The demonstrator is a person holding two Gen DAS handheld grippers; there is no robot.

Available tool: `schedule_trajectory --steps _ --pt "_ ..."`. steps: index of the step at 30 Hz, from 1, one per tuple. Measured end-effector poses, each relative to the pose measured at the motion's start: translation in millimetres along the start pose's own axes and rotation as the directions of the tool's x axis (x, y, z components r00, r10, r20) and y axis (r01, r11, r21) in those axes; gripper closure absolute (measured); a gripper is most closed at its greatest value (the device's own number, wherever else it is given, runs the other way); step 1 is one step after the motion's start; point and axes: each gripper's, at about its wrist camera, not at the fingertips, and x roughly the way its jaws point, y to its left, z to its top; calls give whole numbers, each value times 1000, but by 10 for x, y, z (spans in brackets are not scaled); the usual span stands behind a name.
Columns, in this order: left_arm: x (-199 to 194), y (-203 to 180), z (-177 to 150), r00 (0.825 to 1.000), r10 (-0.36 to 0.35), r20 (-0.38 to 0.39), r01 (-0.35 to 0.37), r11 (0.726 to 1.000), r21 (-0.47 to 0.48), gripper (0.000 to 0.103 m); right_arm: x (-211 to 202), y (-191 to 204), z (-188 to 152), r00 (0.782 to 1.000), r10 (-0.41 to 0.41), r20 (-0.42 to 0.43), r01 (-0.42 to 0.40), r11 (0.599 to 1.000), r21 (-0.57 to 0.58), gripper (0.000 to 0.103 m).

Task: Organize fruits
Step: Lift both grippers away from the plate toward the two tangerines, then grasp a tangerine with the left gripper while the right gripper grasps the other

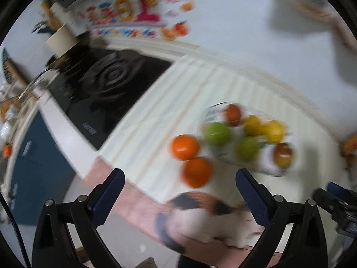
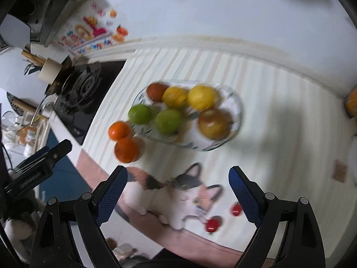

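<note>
A clear glass plate (image 2: 236,102) sits on the striped table mat and holds two green fruits (image 2: 140,114), two yellow ones (image 2: 202,97) and reddish-brown ones (image 2: 214,124). Two oranges (image 2: 126,149) lie on the mat just left of the plate. The plate (image 1: 270,167) and the oranges (image 1: 196,172) also show in the left wrist view, blurred. My left gripper (image 1: 179,181) is open and empty, above the near edge of the mat. My right gripper (image 2: 178,176) is open and empty, above a cat picture, short of the plate.
The mat's near end has a printed cat (image 2: 178,201) and cherries (image 2: 212,224). A black stove (image 2: 87,93) lies to the left, with a paper roll (image 2: 50,70) and utensils beyond it. An orange object (image 2: 352,102) sits at the far right edge. A white wall with colourful stickers (image 2: 89,33) stands behind.
</note>
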Motion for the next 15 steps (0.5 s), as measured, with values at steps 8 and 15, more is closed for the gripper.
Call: schedule_trajectory --steps 8,15 --pt "754 456 -109 980 154 -127 -159 987 -30 1 1422 612 214 977 117 -175 -120 993 -3 10" --pt "1031 789 -98 967 182 -181 -197 978 -72 1 2163 921 314 958 146 -247 -150 989 3 16"
